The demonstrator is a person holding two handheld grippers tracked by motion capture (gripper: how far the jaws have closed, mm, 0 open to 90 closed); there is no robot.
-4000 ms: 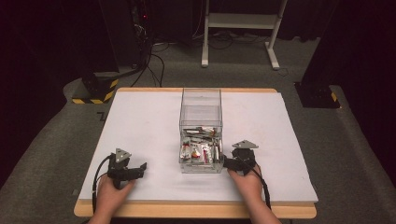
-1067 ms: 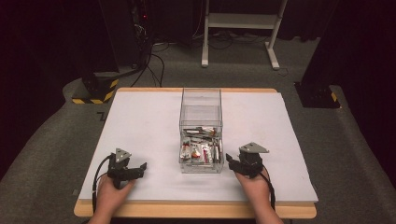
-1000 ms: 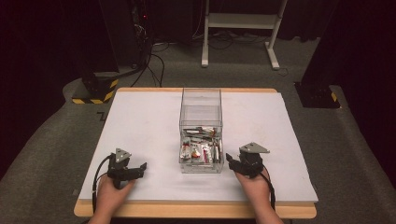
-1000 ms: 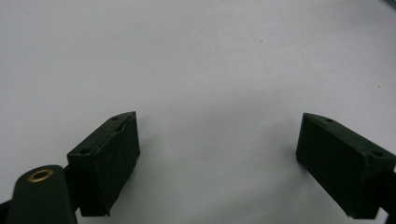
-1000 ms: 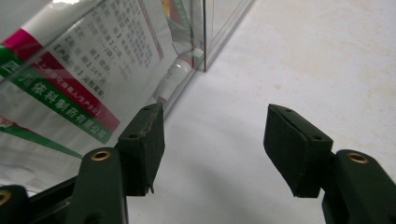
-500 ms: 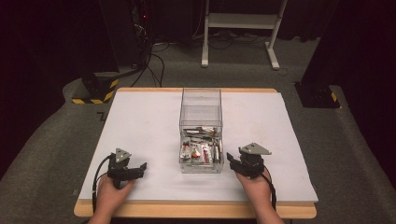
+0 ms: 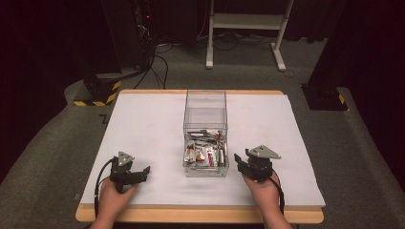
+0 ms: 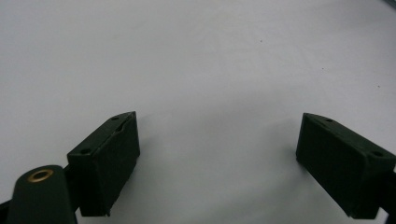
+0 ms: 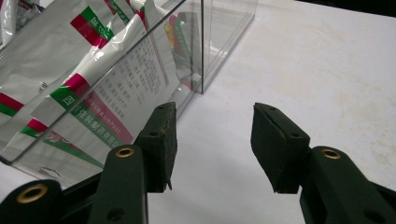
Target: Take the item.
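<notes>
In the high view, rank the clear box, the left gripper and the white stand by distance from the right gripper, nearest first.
1. Clear box, just left of the right gripper.
2. Left gripper, across the table's near edge.
3. White stand, on the floor beyond the table.

From the high view I see the white surface (image 7: 143, 129) lit evenly from overhead w/ the room around it nearly black, soft shadows under my left claw (image 8: 219, 163), faint glare on the clear box (image 9: 205, 42) wall, and near parts of both claws slightly out of focus.

Illegible small print on packets (image 9: 126, 88)
</notes>
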